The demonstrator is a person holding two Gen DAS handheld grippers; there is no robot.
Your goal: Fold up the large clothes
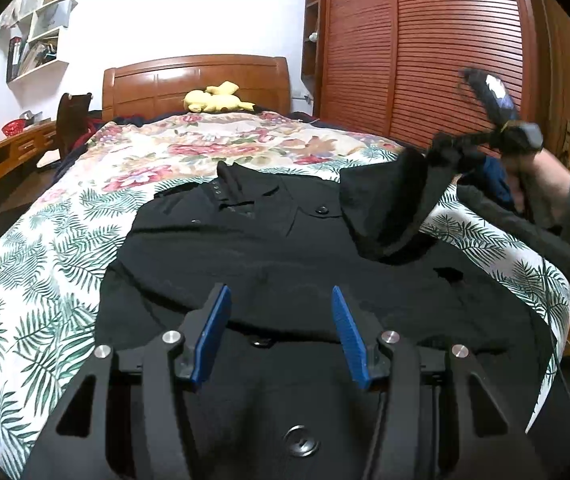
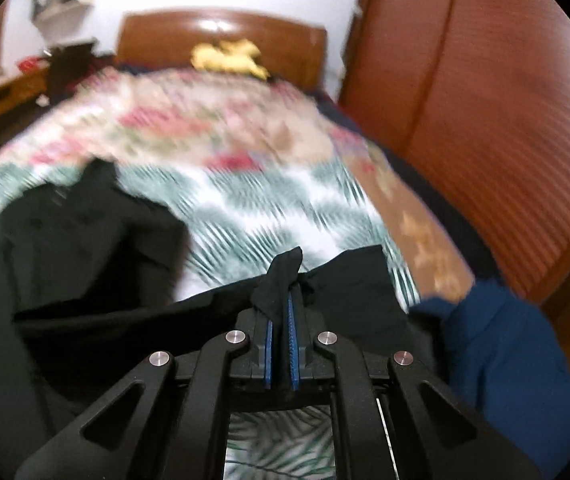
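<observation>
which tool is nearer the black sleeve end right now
Right. The right tool is shut on the sleeve end, lifting it off the bed. The left tool hovers open over the coat's body, apart from the sleeve.

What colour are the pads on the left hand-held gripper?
Blue pads, on a black frame; clearest in the left wrist view.
</observation>
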